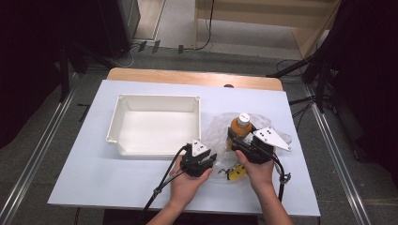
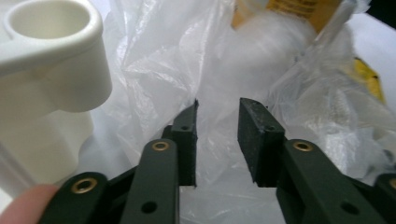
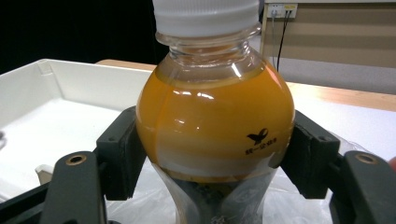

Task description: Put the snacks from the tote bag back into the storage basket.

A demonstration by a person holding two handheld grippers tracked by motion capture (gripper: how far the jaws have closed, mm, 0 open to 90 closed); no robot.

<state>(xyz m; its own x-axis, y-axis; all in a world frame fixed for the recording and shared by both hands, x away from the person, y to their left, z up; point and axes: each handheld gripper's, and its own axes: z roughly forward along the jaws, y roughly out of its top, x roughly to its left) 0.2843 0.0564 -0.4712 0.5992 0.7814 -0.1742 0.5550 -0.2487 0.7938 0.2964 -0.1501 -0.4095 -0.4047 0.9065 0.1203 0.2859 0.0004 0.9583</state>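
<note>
On the white desk [image 1: 141, 187] in the high view, a white tray [image 1: 157, 125] sits left of centre, and a crumpled clear plastic bag [image 1: 220, 129] lies just beside its right wall. The right claw [image 1: 237, 138], held in the person's right hand [image 1: 256, 171], is clamped around a bottle of orange drink [image 1: 240, 126] that stands upright with its white cap [image 1: 243, 117] on top, over the bag. The left claw [image 1: 210, 161], in the left hand [image 1: 185, 183], lies near the tray's front right corner, pointing toward the bag's near edge. A small yellow item [image 1: 236, 172] rests on the desk between the two hands; what it is cannot be told.

In the left gripper view, the left claw [image 2: 217, 140] stands narrowly parted, a gap showing between the pads, with nothing pressed between them. The plastic bag [image 2: 154, 60] lies crinkled straight ahead and under the tips. The tray's rounded corner post [image 2: 51, 56] rises at the left, and the bottle's orange base [image 2: 280, 9] shows through the plastic at the top.

In the right gripper view, the right claw [image 3: 215, 154] grips the bottle [image 3: 215, 126] on both sides of its bulging orange belly, the pads [image 3: 121, 149] pressed against the plastic. The cap [image 3: 205, 14] is screwed on above. The tray [image 3: 56, 112] lies behind at the left, and bag film [image 3: 140, 205] shows below the bottle.
</note>
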